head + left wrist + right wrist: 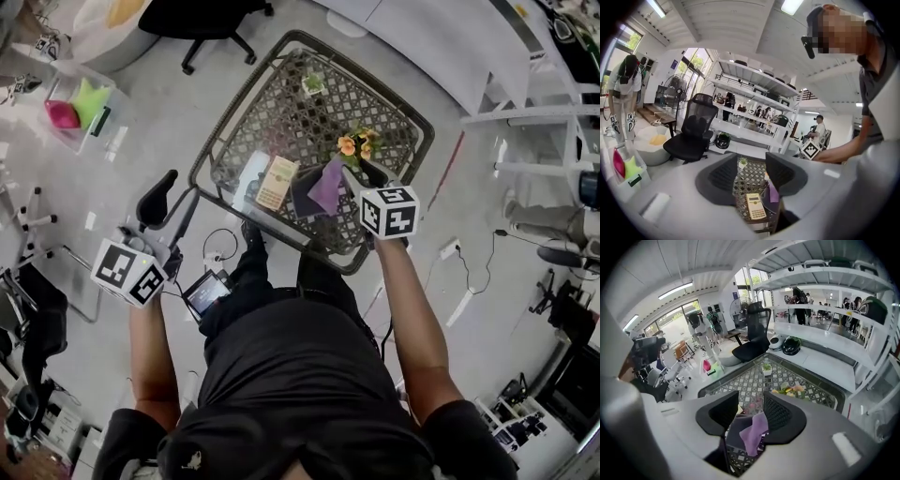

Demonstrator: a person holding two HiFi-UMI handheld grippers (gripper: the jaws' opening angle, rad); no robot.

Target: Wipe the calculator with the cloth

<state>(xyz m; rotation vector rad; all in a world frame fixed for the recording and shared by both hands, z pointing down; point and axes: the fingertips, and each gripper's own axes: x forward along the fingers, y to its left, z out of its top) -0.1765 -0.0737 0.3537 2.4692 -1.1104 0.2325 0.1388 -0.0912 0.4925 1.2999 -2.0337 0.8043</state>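
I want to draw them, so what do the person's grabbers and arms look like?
The left gripper and right gripper have smooth light-grey bodies and rounded black jaws with a dimpled texture. Each carries a white cube printed with black square markers. The person wears a black short-sleeved shirt, so the forearms are bare.

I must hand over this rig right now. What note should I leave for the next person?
Left gripper: open, empty, over the floor left of the table.
Right gripper: open, poised over the purple cloth, pads not on it.
Calculator: flat on the table, beside the cloth on its left.
Done: nothing; no wiping begun. Left: grip the cloth, wipe the calculator.
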